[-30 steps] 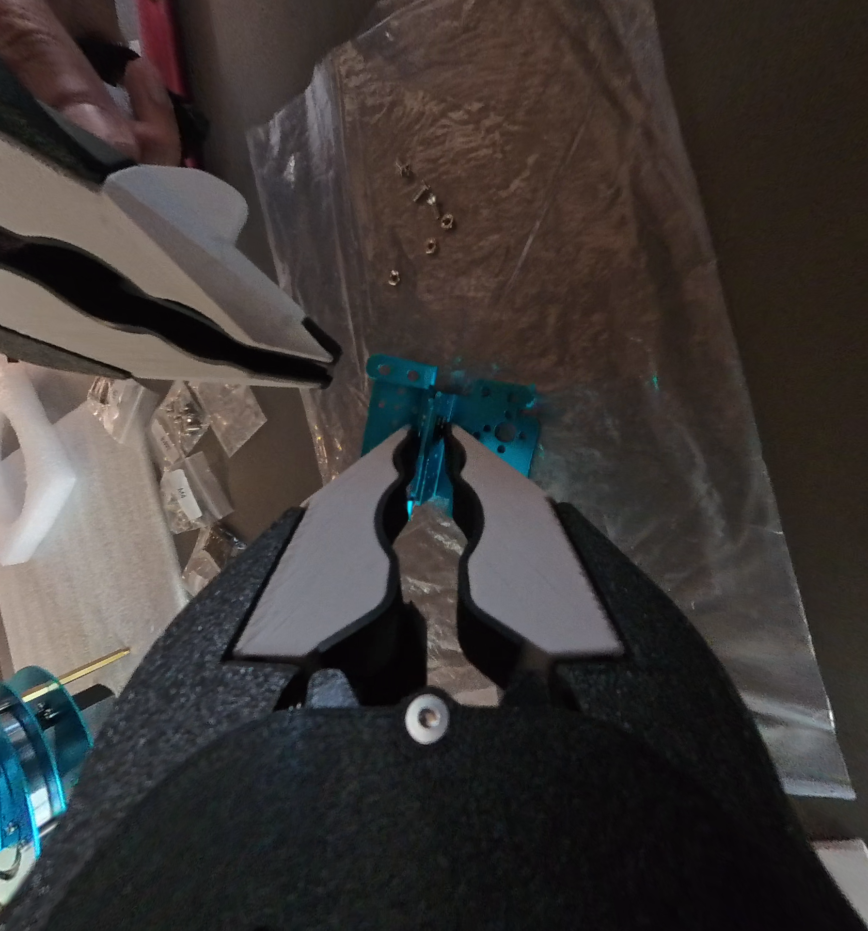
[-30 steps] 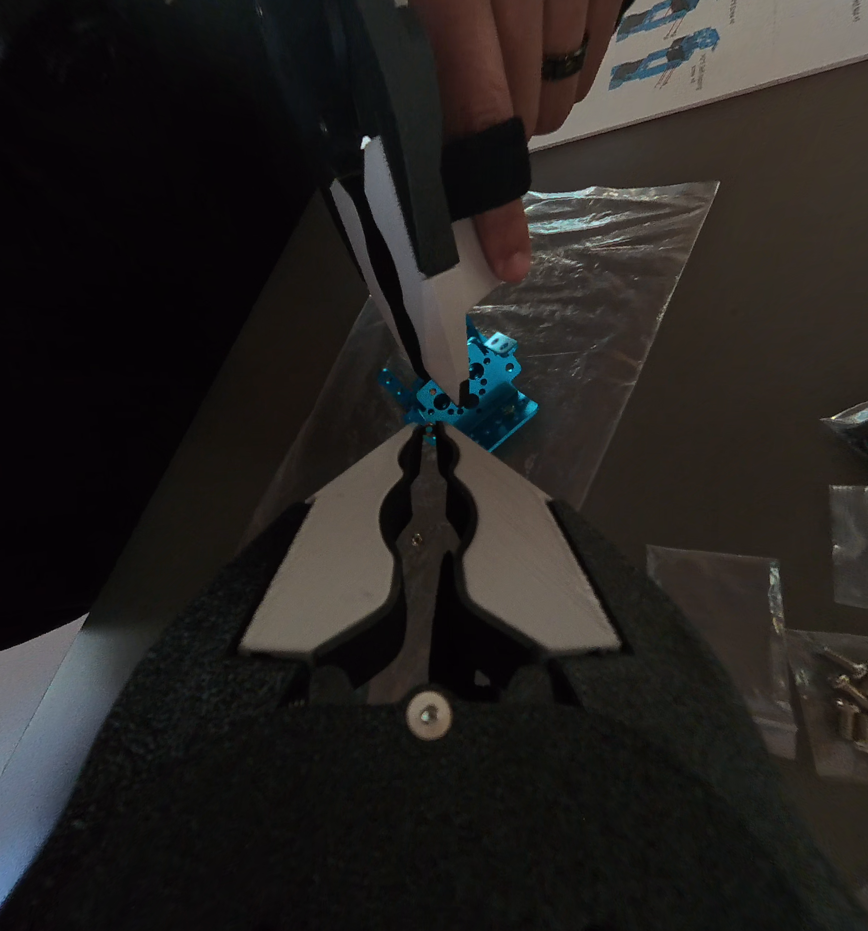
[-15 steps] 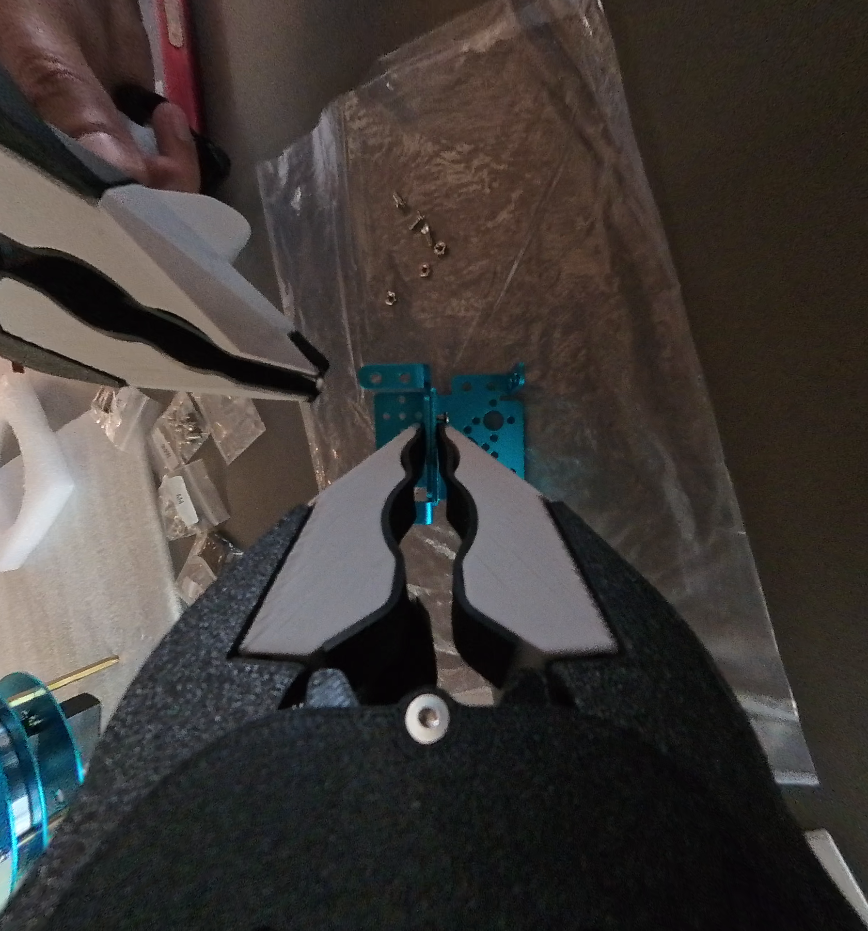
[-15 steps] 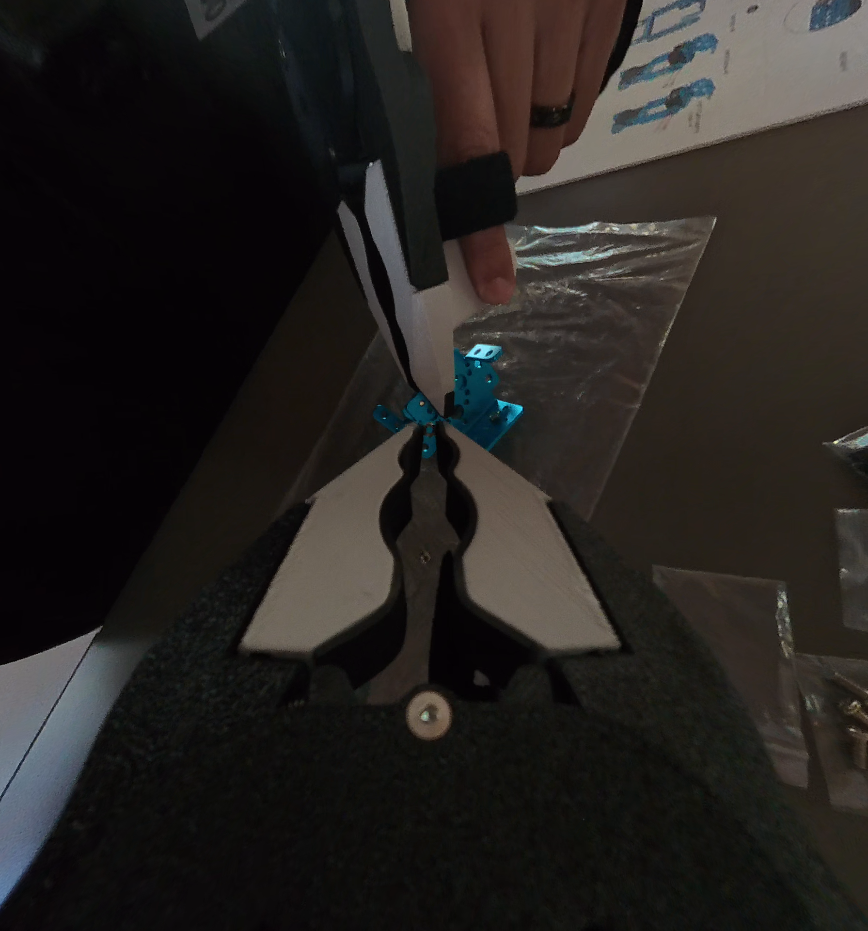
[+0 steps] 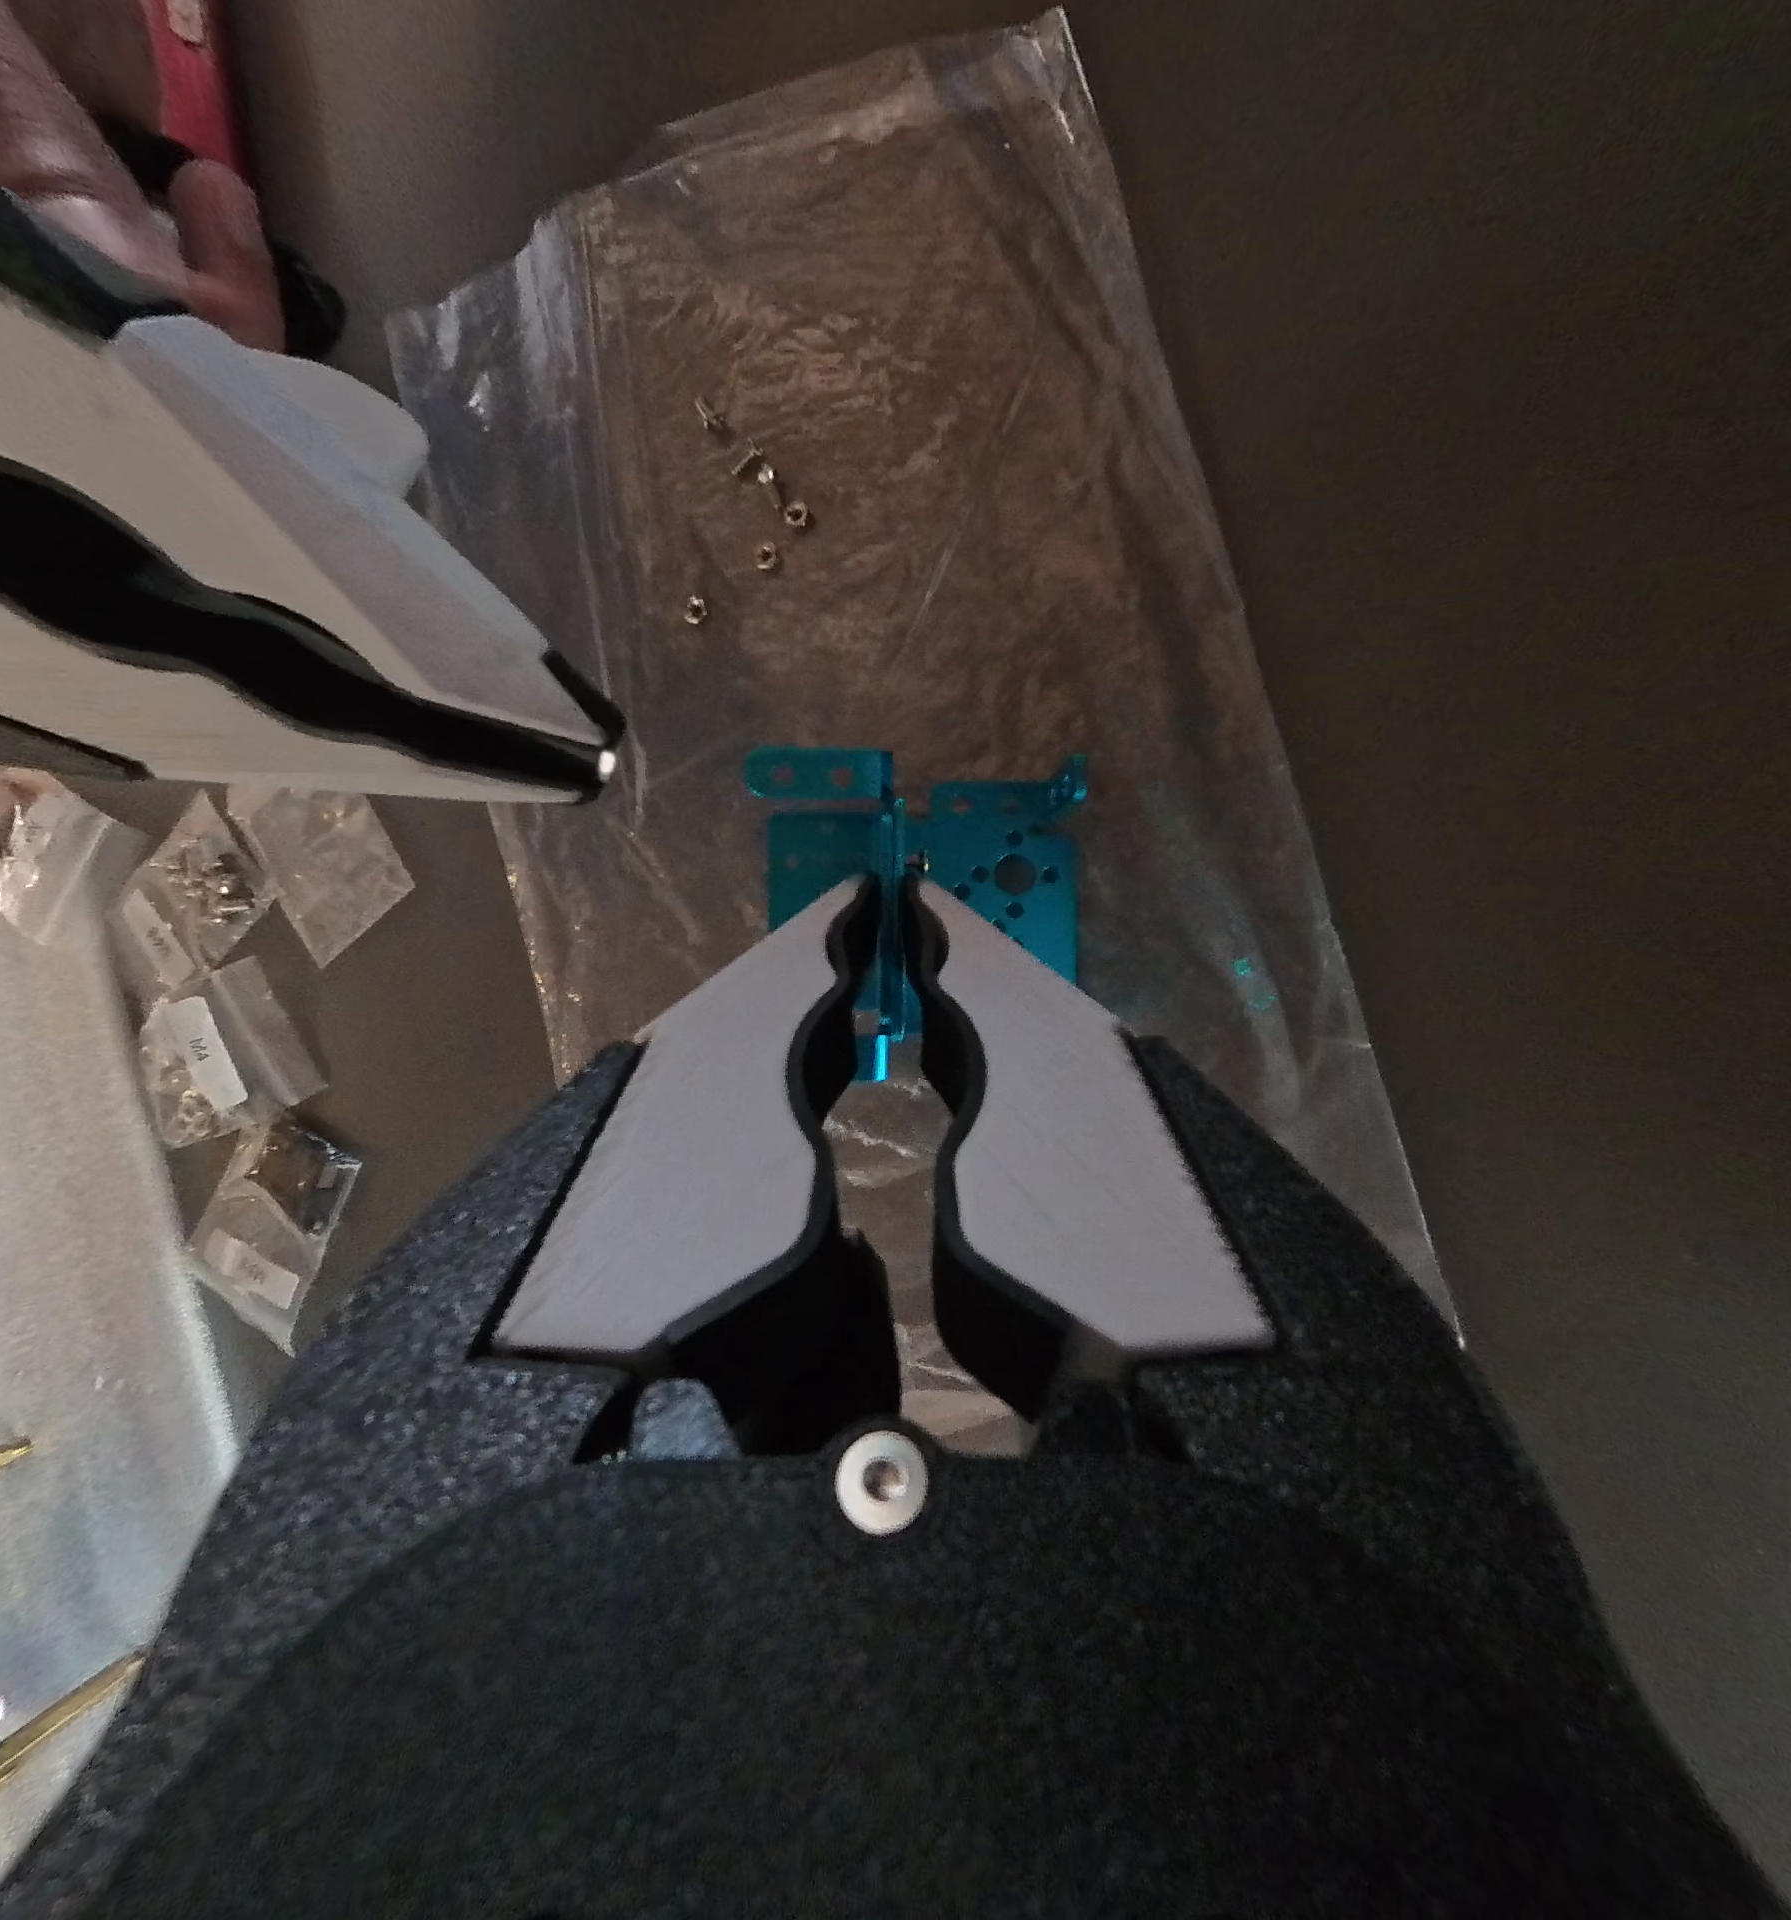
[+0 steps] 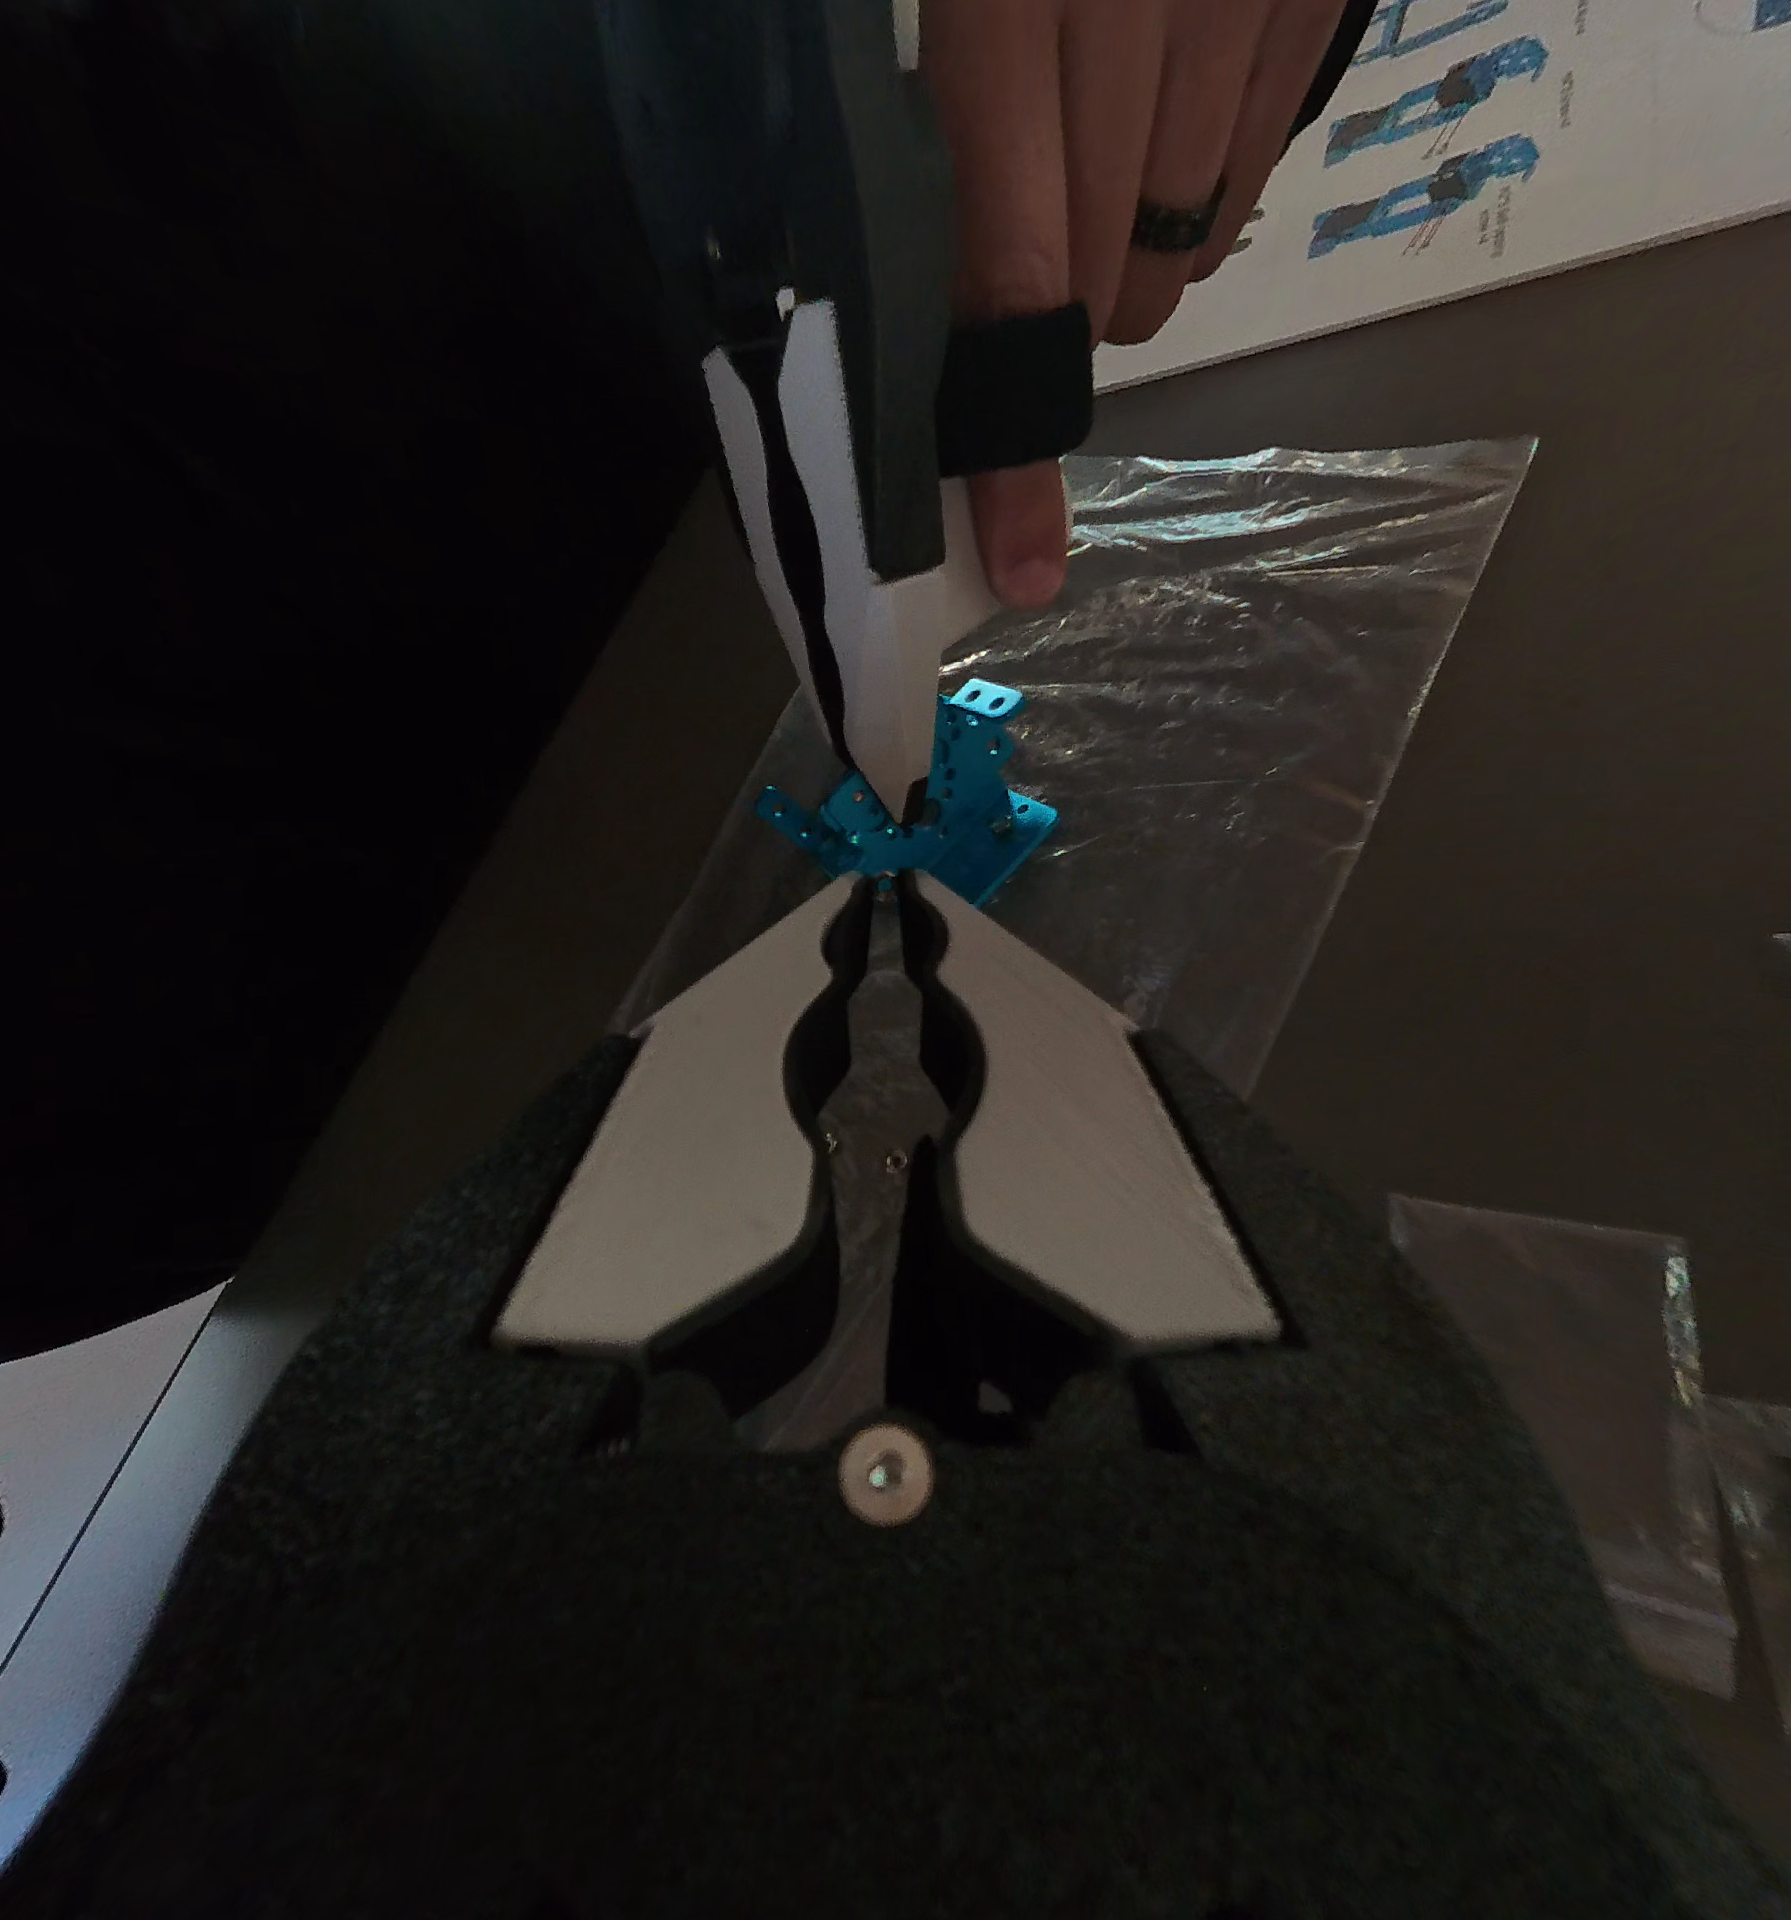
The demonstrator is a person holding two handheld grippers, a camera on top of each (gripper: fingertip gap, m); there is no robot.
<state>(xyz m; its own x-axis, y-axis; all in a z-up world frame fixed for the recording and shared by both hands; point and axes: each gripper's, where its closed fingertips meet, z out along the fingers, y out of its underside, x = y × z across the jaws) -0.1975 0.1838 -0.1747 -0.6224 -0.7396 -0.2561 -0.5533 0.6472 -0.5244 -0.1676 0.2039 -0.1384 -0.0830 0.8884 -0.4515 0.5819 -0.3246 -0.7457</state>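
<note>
From the left wrist view, the left claw (image 5: pixel 896 883) reaches forward and down over a clear plastic bag (image 5: pixel 974 436) that lies flat on the dark counter (image 5: pixel 1597 520). Its two fingers are drawn close, pinching the upright middle web of a blue metal bracket (image 5: pixel 1016 873). The bracket's perforated plates spread to either side of the fingertips, and the gripped web runs lengthwise back between the fingers toward the camera. Beyond it, on the bag, lie a few small brass nuts and screws (image 5: pixel 756 499). The right claw (image 5: pixel 584 767) enters from the upper left, angled toward the bracket but apart from it, its fingers pressed nearly together on a tiny bright piece at the tip. Small bags of hardware (image 5: pixel 226 935) lie at the left.

From the right wrist view, the right claw (image 6: pixel 883 883) points at the bracket (image 6: pixel 984 821) from just beside it, with a small fastener at its tips; whether it is truly gripped I cannot tell. The left claw (image 6: pixel 896 800) comes down steeply from above, held by a hand (image 6: pixel 1109 208) wearing a dark ring, and clamps the bracket. One perforated arm of the bracket tilts up and to the right. A printed sheet (image 6: pixel 1597 156) lies at the far edge.
</note>
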